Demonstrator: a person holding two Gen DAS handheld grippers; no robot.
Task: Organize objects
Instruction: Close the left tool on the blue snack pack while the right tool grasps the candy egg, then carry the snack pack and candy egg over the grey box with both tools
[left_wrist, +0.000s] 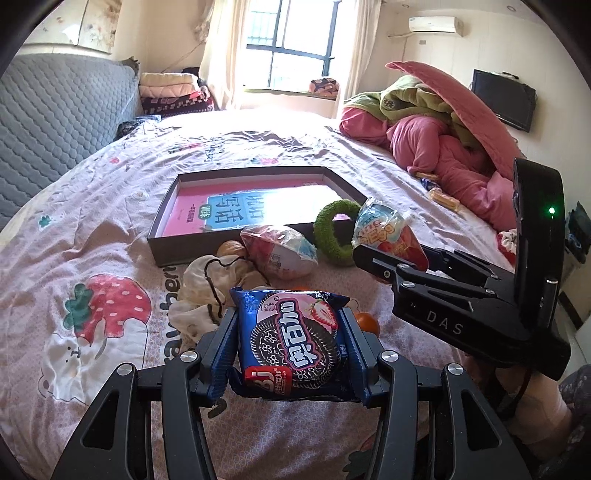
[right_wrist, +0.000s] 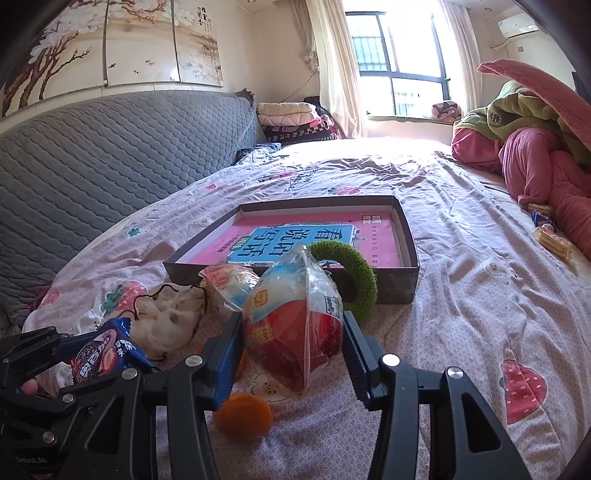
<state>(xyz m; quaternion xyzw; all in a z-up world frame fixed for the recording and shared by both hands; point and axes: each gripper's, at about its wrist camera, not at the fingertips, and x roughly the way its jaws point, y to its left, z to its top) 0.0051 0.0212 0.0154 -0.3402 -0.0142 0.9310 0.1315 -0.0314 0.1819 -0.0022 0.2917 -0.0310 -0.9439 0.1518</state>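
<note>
- Shallow dark cardboard box (right_wrist: 408, 236), mid-bed: holds only a pink-and-blue book (right_wrist: 317, 236). No loose item is in yet.
- Left tool (left_wrist: 291, 350) clamped on a blue foil cookie packet (left_wrist: 291, 343), near side, off the bed.
- Right tool (right_wrist: 293, 343) clamped on a red-and-white wrapped egg snack (right_wrist: 295, 317), just short of the box.
- Left on the sheet: green fuzzy ring (right_wrist: 360, 277) against the box's near wall, second wrapped egg snack (left_wrist: 279, 254), cream drawstring pouch (left_wrist: 207, 291), orange ball (right_wrist: 242, 415).
- Judgement: early stage.

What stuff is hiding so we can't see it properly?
- Orange ball, left wrist view: mostly behind the cookie pack in the left gripper.
- Green ring, right wrist view: partly behind the wrapped egg in the right gripper.
- Small snacks: too small.
</note>
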